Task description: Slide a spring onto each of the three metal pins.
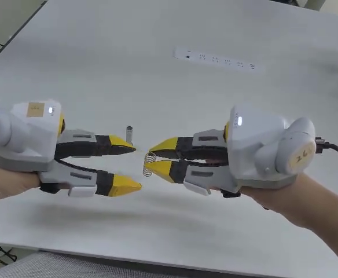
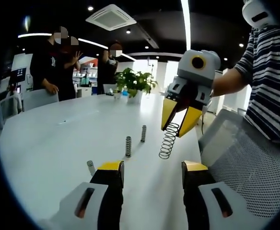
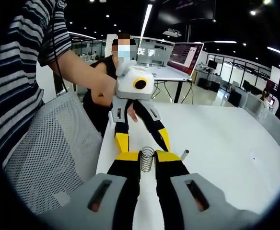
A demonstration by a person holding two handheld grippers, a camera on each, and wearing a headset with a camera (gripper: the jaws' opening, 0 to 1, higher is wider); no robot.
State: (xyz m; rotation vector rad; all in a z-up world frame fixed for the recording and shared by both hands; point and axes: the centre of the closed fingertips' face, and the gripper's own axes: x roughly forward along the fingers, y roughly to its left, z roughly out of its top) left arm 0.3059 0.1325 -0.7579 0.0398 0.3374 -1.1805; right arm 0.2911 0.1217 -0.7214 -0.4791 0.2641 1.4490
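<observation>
Between right tongs (image 3: 147, 154) sits a silvery coiled spring (image 3: 146, 162).

Open-plan office: a long white counter (image 1: 157, 35) carrying a white power strip (image 1: 215, 59) runs beneath a dark ceiling fitted with a square air-conditioning vent (image 2: 110, 17), recessed downlights (image 2: 90, 8) and long light strips (image 2: 184, 24). A potted plant (image 2: 135, 81) stands at the counter's far end, and people (image 2: 58, 62) stand in a group beside it. A grey mesh-backed chair (image 3: 58, 148) is drawn up at the counter's edge. On a neighbouring desk (image 3: 169, 73) a large screen (image 3: 184, 56) glows with text too small to read, with dark-framed glass partitions (image 3: 226, 64) behind it.
</observation>
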